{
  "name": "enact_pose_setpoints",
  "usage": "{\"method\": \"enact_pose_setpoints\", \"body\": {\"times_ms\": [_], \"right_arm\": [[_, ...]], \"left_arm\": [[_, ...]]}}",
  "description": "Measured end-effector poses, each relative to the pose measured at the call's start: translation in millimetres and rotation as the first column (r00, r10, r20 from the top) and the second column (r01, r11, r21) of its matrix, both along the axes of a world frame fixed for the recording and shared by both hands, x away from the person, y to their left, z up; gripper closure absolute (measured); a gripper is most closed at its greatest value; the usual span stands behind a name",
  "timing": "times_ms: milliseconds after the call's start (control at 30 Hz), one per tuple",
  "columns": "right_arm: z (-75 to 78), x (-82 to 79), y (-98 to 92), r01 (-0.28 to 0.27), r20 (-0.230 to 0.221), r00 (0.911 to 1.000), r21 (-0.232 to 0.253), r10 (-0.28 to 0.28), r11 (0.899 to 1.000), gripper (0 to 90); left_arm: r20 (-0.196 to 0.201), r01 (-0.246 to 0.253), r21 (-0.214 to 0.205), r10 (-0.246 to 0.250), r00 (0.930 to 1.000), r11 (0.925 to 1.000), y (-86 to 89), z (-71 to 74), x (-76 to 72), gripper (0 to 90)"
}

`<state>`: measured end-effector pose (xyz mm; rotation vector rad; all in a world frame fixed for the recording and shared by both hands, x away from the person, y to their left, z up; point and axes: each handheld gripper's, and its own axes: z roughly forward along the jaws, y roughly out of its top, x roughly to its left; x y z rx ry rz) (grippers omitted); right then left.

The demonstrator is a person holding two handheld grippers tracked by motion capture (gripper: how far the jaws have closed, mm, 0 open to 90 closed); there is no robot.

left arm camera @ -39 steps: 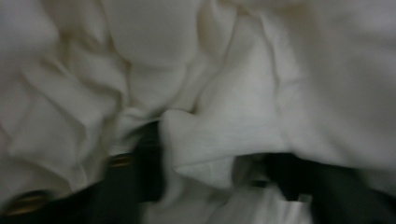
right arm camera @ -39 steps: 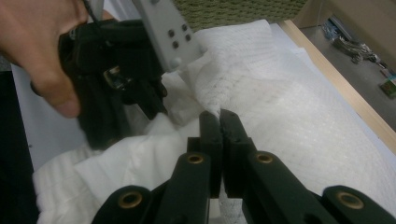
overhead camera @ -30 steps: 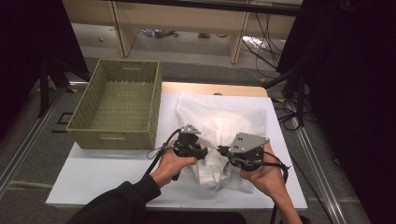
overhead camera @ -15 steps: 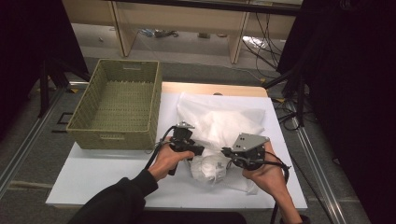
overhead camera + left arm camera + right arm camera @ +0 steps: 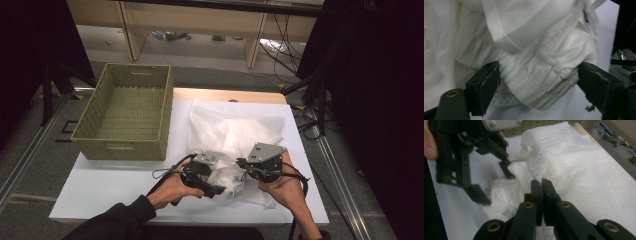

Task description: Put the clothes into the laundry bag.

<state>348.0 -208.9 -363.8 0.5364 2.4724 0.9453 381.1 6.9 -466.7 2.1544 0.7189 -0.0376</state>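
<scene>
A bunched white garment [image 5: 230, 181] lies on the white table [image 5: 115, 185] at the near end of a white mesh bag [image 5: 235, 130]. My left gripper [image 5: 220, 183] is low beside it. Its jaws have just been opening. In the left gripper view they stand wide on either side of the garment's [image 5: 531, 37] ribbed hem, left gripper [image 5: 539, 75] not pressing on it. My right gripper [image 5: 241, 168] is shut, and in its own view the right gripper [image 5: 541, 181] pinches the mesh bag's [image 5: 579, 170] edge. The left gripper [image 5: 495, 185] hangs open over the garment [image 5: 501, 192] there.
A woven green basket [image 5: 125, 146] stands on the table's far left, with nothing visible inside. The table's wooden far edge [image 5: 230, 95] shows behind the bag. Shelving and cables sit on the floor beyond.
My left gripper has come down toward the near edge and opened its jaws, letting go of the garment, which now rests on the table. The right gripper has stayed put.
</scene>
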Motion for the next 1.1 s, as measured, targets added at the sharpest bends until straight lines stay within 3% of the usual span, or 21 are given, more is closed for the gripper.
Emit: {"method": "enact_pose_setpoints", "body": {"times_ms": [67,100,133,167,200,400,500,567,633,667,700,767,833,967,1067,1100], "right_arm": [[-0.7,-0.2,0.8,-0.003,-0.007,1.0,0.004,0.003,1.0,90.0],[-0.9,-0.2,0.8,-0.011,-0.012,0.9999,0.003,0.011,1.0,90.0],[-0.9,-0.2,0.8,-0.005,-0.007,1.0,0.002,0.005,1.0,90.0],[-0.8,-0.3,0.8,-0.008,-0.008,0.9999,0.003,0.008,1.0,90.0],[-0.5,-0.4,0.9,-0.007,-0.008,0.9999,0.003,0.007,1.0,90.0],[5.8,-2.2,-0.4,-0.008,0.018,0.9998,0.013,0.008,1.0,90.0],[10.9,-5.3,0.6,-0.015,0.022,0.9996,0.016,0.014,1.0,90.0],[12.1,-5.2,1.1,-0.014,0.034,0.9993,0.013,0.014,1.0,90.0],[11.0,-4.9,1.2,-0.013,0.029,0.9995,0.008,0.013,1.0,90.0],[3.4,-2.4,0.7,-0.001,0.005,1.0,0.002,0.001,1.0,90.0],[0.9,-1.1,0.2,-0.006,0.004,1.0,-0.002,0.006,1.0,90.0],[-2.3,0.3,-1.1,-0.003,-0.006,1.0,-0.001,0.003,1.0,90.0],[-2.0,1.4,-3.6,0.003,-0.013,0.9999,0.001,-0.003,1.0,90.0],[0.1,2.0,-6.5,0.014,-0.01,0.9999,0.006,-0.014,1.0,90.0],[-0.5,2.6,-5.5,0.013,-0.01,0.9999,0.007,-0.013,1.0,90.0],[-0.9,3.2,-5.2,0.009,-0.007,0.9999,0.0,-0.009,1.0,90.0]], "left_arm": [[0.007,-0.009,-0.008,0.009,0.9999,0.9999,-10.4,-4.7,4.5,39.1],[0.023,-0.016,0.013,0.016,0.9996,0.9998,-12.5,-5.0,7.6,52.3],[0.034,0.022,0.072,-0.024,0.9991,0.9972,-9.9,-3.4,14.2,63.1],[0.016,0.001,0.055,-0.001,0.9999,0.9985,-9.1,-2.6,18.6,68.8],[0.002,-0.054,-0.01,0.054,0.9985,0.9985,-12.0,-2.6,19.3,73.7],[0.053,-0.138,-0.086,0.142,0.9884,0.9867,-9.2,24.6,39.7,77.2],[0.106,-0.191,-0.097,0.201,0.9737,0.9767,-9.1,31.6,57.3,77.3],[0.107,-0.221,-0.107,0.232,0.9668,0.9694,-12.4,26.7,65.0,77.1],[0.115,-0.216,-0.087,0.225,0.9675,0.9724,-14.0,20.9,68.6,76.3],[0.079,-0.222,-0.077,0.227,0.9706,0.9721,-16.4,6.6,71.4,75.2],[0.054,-0.239,-0.113,0.247,0.9676,0.9643,-16.0,4.3,69.8,74.5],[0.033,-0.209,-0.107,0.214,0.9764,0.972,-9.9,8.9,64.7,69.3],[0.035,-0.192,-0.088,0.196,0.9801,0.9775,-3.6,17.5,54.1,56.3],[0.088,-0.134,-0.043,0.137,0.9866,0.9901,9.4,27.8,27.1,29.4],[0.071,-0.088,-0.037,0.091,0.9934,0.9954,13.3,24.0,7.5,20.0],[0.081,-0.077,-0.016,0.078,0.9936,0.9969,12.3,20.5,2.2,19.1]]}}
